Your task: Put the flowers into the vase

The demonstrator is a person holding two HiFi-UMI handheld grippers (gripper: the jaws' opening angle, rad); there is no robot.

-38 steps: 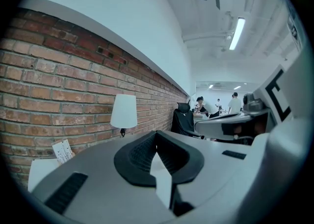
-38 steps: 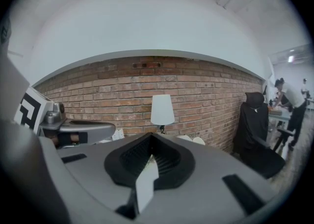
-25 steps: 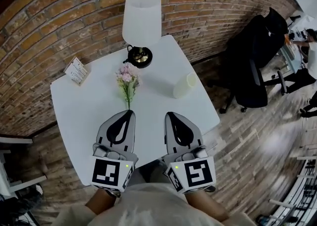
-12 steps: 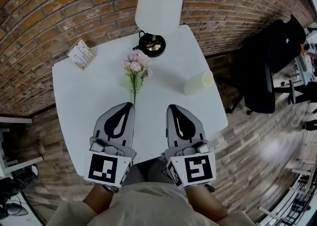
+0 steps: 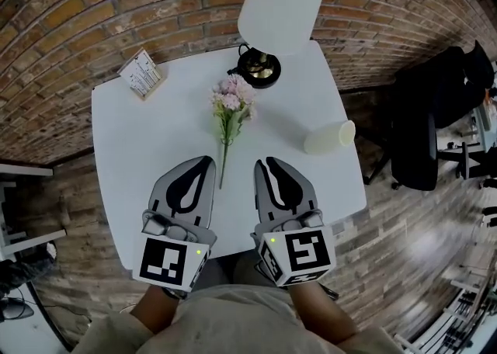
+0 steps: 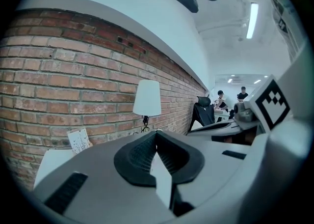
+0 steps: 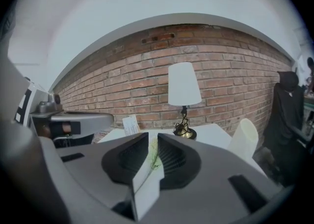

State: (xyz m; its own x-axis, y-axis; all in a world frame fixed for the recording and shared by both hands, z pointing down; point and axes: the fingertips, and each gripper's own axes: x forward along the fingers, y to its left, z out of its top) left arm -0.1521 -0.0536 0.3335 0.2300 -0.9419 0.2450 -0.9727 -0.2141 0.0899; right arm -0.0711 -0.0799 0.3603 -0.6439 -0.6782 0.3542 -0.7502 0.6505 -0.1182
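A curved red brick wall (image 5: 93,26) and a wood-plank floor (image 5: 419,251) frame a white tabletop (image 5: 140,158), with a black office chair (image 5: 435,127) standing off its right side. A lamp (image 5: 279,3) with a white shade and dark, brassy base stands at the tabletop's far edge. Over the near edge a person holds two grey grippers, each carrying a cube with black-and-white square markers. The left gripper (image 5: 203,162) has its fingers (image 6: 142,149) pressed together on nothing. The right gripper (image 5: 262,163) has its fingers (image 7: 127,156) just parting, a narrow slit between them, with nothing pinched. The flowers (image 5: 231,112), a pink bunch on green stems, lie flat mid-tabletop, stem end toward the grippers and between them. The pale vase (image 5: 330,137) lies on its side near the right edge, well apart from the flowers. A small printed card (image 5: 142,74) stands at the far left corner, its print too small to read.
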